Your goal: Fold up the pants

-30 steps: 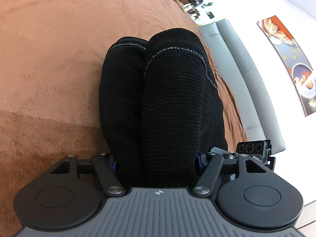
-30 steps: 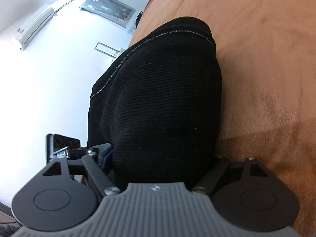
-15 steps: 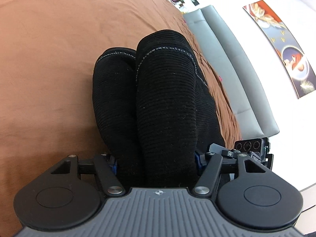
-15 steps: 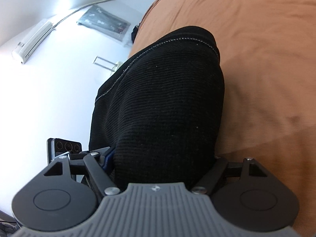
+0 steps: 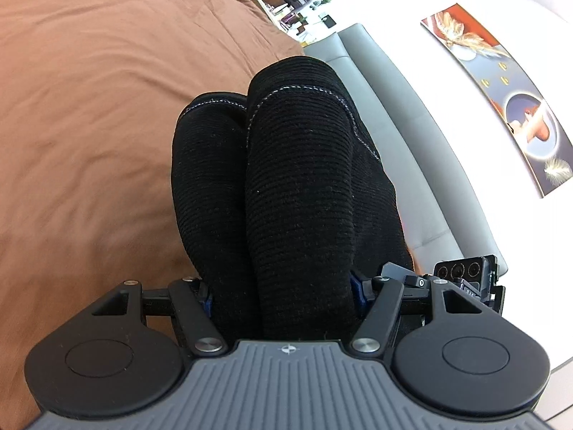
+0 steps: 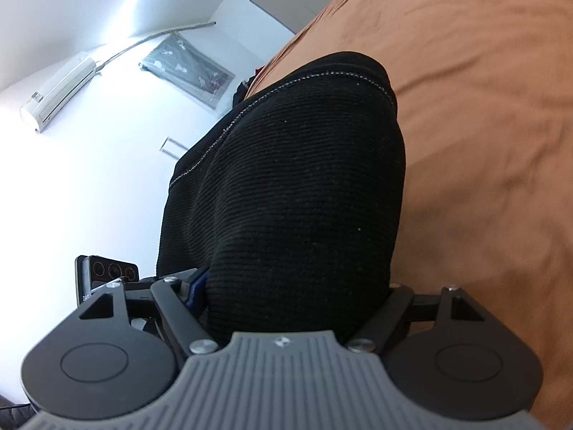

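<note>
Brown bedspread (image 5: 107, 107); both tools grip pants (image 5: 297, 197).

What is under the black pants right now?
Around the black pants the brown bedcover shows, so it probably runs beneath. The bunched cloth, clamped in both grippers, hides whatever lies directly under it and whether it touches the cover.
</note>
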The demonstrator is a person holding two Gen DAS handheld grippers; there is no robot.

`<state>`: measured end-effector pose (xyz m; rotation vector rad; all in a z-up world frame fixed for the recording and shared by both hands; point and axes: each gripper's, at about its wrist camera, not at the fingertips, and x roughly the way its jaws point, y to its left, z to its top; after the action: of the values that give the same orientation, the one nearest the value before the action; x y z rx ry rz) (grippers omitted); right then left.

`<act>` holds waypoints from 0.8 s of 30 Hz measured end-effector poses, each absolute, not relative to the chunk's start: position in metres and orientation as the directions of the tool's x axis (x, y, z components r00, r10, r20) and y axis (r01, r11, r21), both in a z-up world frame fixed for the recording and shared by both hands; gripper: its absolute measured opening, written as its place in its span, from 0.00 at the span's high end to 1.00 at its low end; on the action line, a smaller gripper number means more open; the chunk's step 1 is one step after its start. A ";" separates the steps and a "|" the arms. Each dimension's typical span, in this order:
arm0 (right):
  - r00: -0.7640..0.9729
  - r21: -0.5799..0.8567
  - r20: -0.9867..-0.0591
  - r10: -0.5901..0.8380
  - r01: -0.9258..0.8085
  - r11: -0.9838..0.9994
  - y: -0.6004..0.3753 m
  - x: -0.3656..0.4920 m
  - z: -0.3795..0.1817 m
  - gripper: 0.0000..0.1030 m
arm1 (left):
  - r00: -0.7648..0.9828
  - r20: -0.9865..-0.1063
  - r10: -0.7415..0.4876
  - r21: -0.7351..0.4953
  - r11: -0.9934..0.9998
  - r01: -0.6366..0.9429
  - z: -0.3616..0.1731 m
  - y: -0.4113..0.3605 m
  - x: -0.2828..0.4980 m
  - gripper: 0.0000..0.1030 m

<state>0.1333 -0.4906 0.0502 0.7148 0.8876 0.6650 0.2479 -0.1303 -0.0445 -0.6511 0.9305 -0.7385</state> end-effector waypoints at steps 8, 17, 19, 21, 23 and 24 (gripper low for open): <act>0.419 0.774 -0.538 0.732 -0.098 0.625 -0.509 0.206 -0.015 0.25 | 0.342 -0.639 -0.689 -0.693 0.708 0.133 -0.120 -0.165 0.295 0.27; 0.440 0.795 -0.516 0.735 -0.076 0.602 -0.510 0.174 -0.066 0.15 | 0.322 -0.594 -0.737 -0.736 0.659 0.154 -0.145 -0.151 0.278 0.15; 0.448 0.794 -0.515 0.731 -0.074 0.604 -0.519 0.161 -0.070 0.16 | 0.326 -0.602 -0.729 -0.720 0.672 0.174 -0.138 -0.150 0.269 0.16; 0.461 0.788 -0.518 0.721 -0.071 0.612 -0.522 0.152 -0.074 0.17 | 0.325 -0.612 -0.721 -0.697 0.686 0.209 -0.134 -0.149 0.258 0.16; 0.489 0.796 -0.508 0.709 -0.048 0.603 -0.530 0.133 -0.077 0.21 | 0.348 -0.619 -0.704 -0.665 0.706 0.245 -0.130 -0.147 0.239 0.16; 0.501 0.801 -0.504 0.704 -0.035 0.598 -0.533 0.124 -0.079 0.23 | 0.361 -0.623 -0.693 -0.647 0.717 0.259 -0.126 -0.146 0.235 0.16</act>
<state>0.1242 -0.5328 -0.0790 0.8225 0.9499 0.5130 0.2351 -0.1461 -0.1261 -0.4881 1.0297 -0.6451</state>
